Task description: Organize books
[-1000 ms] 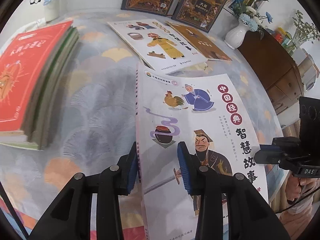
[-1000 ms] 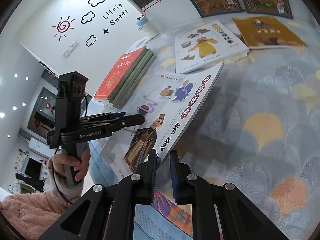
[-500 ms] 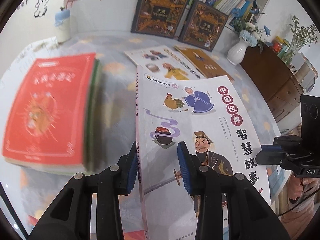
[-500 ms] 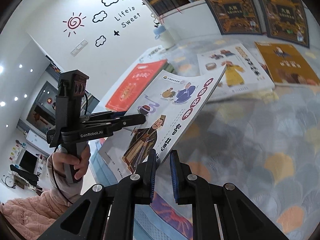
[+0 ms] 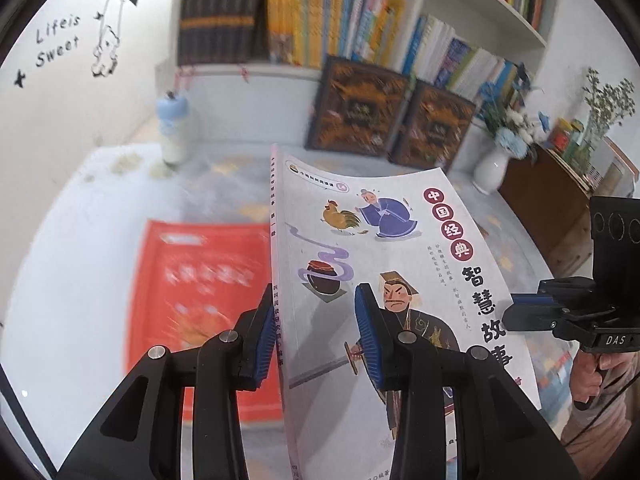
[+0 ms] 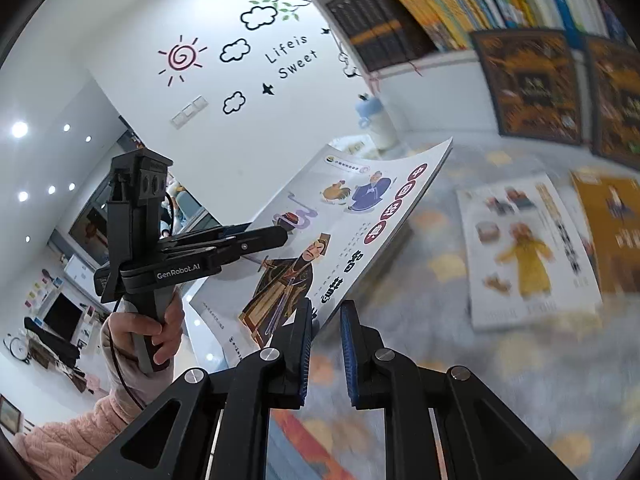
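A white picture book (image 5: 380,248) with a rooster and robed figures on its cover hangs above the patterned table (image 6: 500,360). My left gripper (image 5: 316,338) is shut on its spine edge, blue pads on either side. In the right wrist view the left gripper (image 6: 280,236) reaches in from the left, a hand gripping its handle. My right gripper (image 6: 325,340) is shut on the opposite long edge of the book (image 6: 340,232); the right gripper (image 5: 510,316) also shows at the right of the left wrist view. A red-covered stack of books (image 5: 200,300) lies on the table below and left.
A white picture book (image 6: 528,252) and an ochre book (image 6: 612,232) lie flat on the table. Two dark ornate books (image 5: 360,108) lean against the full bookshelf (image 5: 312,20). A blue-capped bottle (image 5: 174,132), a white flower vase (image 5: 490,168) and a wooden cabinet (image 5: 548,208) stand around.
Both grippers have risen with the white book, lifting it off the table. The views tilt up to the shelf, and the red stack has slid under the book's left side.
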`<act>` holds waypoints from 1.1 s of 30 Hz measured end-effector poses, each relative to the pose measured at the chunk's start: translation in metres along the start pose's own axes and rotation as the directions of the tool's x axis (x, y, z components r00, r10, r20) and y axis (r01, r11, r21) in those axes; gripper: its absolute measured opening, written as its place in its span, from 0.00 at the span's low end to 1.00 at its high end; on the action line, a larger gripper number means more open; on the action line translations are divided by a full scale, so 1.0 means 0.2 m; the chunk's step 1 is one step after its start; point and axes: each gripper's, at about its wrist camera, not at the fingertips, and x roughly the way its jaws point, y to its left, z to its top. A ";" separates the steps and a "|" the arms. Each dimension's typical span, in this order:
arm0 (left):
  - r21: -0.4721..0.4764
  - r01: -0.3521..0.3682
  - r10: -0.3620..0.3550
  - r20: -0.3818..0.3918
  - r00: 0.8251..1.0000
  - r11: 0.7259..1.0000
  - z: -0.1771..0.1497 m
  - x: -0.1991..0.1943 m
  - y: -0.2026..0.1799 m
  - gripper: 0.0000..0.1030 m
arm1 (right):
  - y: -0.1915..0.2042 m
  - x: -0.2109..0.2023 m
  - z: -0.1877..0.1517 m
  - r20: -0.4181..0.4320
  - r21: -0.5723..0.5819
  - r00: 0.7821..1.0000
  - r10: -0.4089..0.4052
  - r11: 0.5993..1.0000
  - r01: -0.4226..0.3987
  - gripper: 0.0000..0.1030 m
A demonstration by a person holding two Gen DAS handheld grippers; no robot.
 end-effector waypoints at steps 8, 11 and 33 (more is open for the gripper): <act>-0.078 -0.057 0.060 0.026 0.998 0.995 0.06 0.02 0.35 0.34 | 0.11 0.32 0.20 -0.029 -0.033 0.998 0.049 0.998 -0.050 0.13; -0.091 -0.090 0.091 0.005 0.996 0.992 0.04 0.07 0.46 0.34 | 0.12 0.46 0.22 -0.044 -0.040 0.998 0.047 0.998 -0.049 0.14; -0.150 -0.163 0.154 -0.073 0.985 0.975 -0.13 0.36 0.69 0.38 | -0.01 0.88 0.13 -0.131 -0.046 0.990 -0.057 0.998 0.052 0.14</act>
